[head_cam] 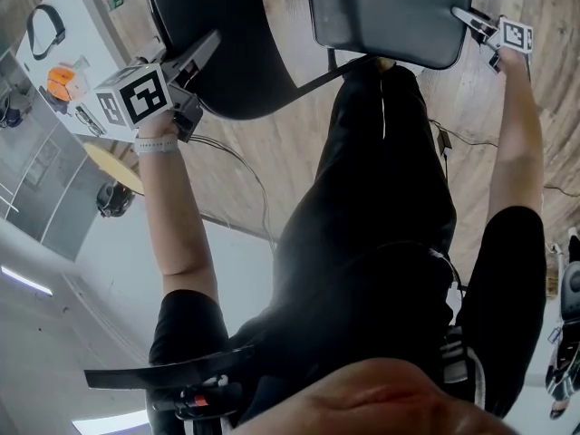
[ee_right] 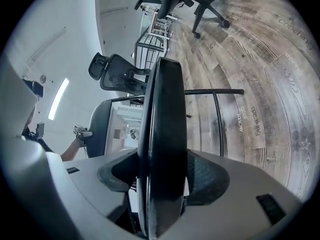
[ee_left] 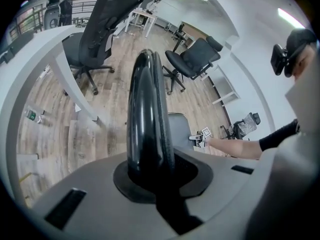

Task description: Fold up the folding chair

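In the head view, the folding chair shows as a black rounded backrest (head_cam: 231, 48) at the left and a grey seat panel (head_cam: 390, 12) at the right. They are joined by a thin black frame tube (head_cam: 317, 78). My left gripper (head_cam: 204, 51) grips the backrest's edge. In the left gripper view that black edge (ee_left: 147, 114) runs straight into the closed jaws. My right gripper (head_cam: 473, 21) is at the seat's right edge. There the seat's edge (ee_right: 162, 134) stands between jaws that are wide apart, with a gap at its side.
Black office chairs (ee_left: 97, 31) (ee_left: 192, 59) stand on the wooden floor (ee_left: 65, 134) beside a white desk (ee_left: 47, 46). A white table (head_cam: 77, 39) holding an orange object (head_cam: 62, 80) is at my left. Cables (head_cam: 240, 166) lie on the floor. My dark-clothed legs (head_cam: 381, 243) are just behind the chair.
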`<state>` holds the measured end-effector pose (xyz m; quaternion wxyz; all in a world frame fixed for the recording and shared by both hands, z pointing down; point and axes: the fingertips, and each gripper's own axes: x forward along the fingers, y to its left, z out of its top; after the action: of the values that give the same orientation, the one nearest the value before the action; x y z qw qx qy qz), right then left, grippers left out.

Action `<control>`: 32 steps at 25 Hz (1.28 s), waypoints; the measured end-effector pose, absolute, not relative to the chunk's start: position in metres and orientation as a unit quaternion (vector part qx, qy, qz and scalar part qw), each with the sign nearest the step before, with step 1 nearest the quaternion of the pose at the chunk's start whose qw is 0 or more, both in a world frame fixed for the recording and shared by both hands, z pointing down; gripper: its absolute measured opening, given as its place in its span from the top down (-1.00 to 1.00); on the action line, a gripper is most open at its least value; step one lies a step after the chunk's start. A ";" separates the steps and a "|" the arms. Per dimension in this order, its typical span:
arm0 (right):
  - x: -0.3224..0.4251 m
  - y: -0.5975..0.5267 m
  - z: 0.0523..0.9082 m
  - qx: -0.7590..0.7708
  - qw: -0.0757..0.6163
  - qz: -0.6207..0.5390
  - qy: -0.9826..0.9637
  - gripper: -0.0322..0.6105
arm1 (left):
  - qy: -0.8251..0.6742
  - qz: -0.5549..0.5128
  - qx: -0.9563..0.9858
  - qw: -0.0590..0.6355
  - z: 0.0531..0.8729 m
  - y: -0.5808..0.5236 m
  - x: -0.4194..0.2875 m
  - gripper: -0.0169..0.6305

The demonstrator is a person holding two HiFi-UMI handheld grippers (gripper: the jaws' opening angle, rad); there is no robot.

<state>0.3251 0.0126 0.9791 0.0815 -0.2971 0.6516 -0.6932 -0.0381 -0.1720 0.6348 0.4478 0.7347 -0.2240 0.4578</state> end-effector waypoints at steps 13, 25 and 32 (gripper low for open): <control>0.289 -0.005 0.912 -0.216 0.127 -0.691 0.678 0.08 | -0.229 0.477 0.733 0.428 0.600 -0.179 -0.056 0.79; 0.182 -0.053 0.809 -0.118 0.127 -0.644 0.745 0.21 | -0.240 0.480 0.734 0.417 0.563 -0.218 -0.141 0.79; 0.169 -0.064 0.779 -0.080 0.150 -0.642 0.748 0.43 | -0.247 0.481 0.731 0.417 0.556 -0.221 -0.141 0.79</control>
<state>0.1692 -0.0642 0.7790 0.1504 -0.0800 0.7478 -0.6416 -0.1411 -0.2211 0.5560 0.4168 0.7306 -0.2467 0.4814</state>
